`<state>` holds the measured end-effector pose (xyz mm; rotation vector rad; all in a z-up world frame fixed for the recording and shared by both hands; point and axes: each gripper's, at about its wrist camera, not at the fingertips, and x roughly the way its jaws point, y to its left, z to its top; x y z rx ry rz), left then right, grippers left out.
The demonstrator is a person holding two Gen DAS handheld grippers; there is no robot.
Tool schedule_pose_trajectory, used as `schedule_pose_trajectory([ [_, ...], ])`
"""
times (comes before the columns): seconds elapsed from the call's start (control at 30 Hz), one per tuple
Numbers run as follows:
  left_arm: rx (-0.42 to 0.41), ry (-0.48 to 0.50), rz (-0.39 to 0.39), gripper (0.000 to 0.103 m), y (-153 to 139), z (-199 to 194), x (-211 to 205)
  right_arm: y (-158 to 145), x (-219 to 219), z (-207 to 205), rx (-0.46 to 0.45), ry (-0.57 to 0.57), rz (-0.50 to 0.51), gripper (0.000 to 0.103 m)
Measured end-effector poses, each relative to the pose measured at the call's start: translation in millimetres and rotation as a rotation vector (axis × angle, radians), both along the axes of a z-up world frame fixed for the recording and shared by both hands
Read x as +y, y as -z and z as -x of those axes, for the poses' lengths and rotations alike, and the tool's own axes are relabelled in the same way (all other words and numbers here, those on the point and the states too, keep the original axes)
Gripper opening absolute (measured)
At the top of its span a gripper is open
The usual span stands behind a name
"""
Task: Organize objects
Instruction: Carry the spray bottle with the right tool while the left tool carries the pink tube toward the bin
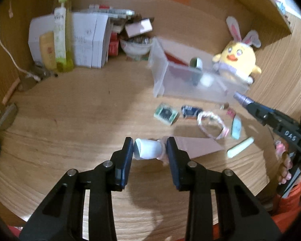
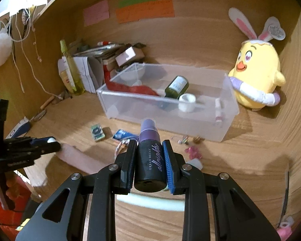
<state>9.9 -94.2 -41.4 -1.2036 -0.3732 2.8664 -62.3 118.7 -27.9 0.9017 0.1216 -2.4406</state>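
Left tongs (image 1: 150, 148) closed on a small white tube (image 1: 147, 148), low over the front part of the tabletop (image 1: 70, 120). Right tongs (image 2: 149, 161) clamped on a black spray bottle (image 2: 150, 160), just before the clear bin (image 2: 226, 124) near the back edge. Probably carrying both to the bin; next, lifting over its front wall, then releasing inside.

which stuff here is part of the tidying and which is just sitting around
In the job: clear bin; spray bottle in right tool; white tube in left tool; green packet, bracelet.
Just lying about: chick plush, white boxes, sticky notes.
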Motion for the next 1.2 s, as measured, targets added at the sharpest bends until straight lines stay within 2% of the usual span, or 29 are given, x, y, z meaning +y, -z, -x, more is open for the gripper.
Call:
schedule_pose_trajectory([
  [0.43,0.113,-0.004,0.002,0.034,-46.2,14.0,2.7,-23.7,13.2,14.8,0.066,0.017,0.035,0.023],
  [0.97,0.183,-0.032,-0.005,0.034,-71.3,68.5,13.0,-49.6,22.8,45.2,0.14,0.027,0.058,0.023],
  [1.2,0.161,-0.05,0.016,0.034,-68.8,93.8,16.8,-55.8,20.4,64.4,0.166,0.02,0.023,0.023],
])
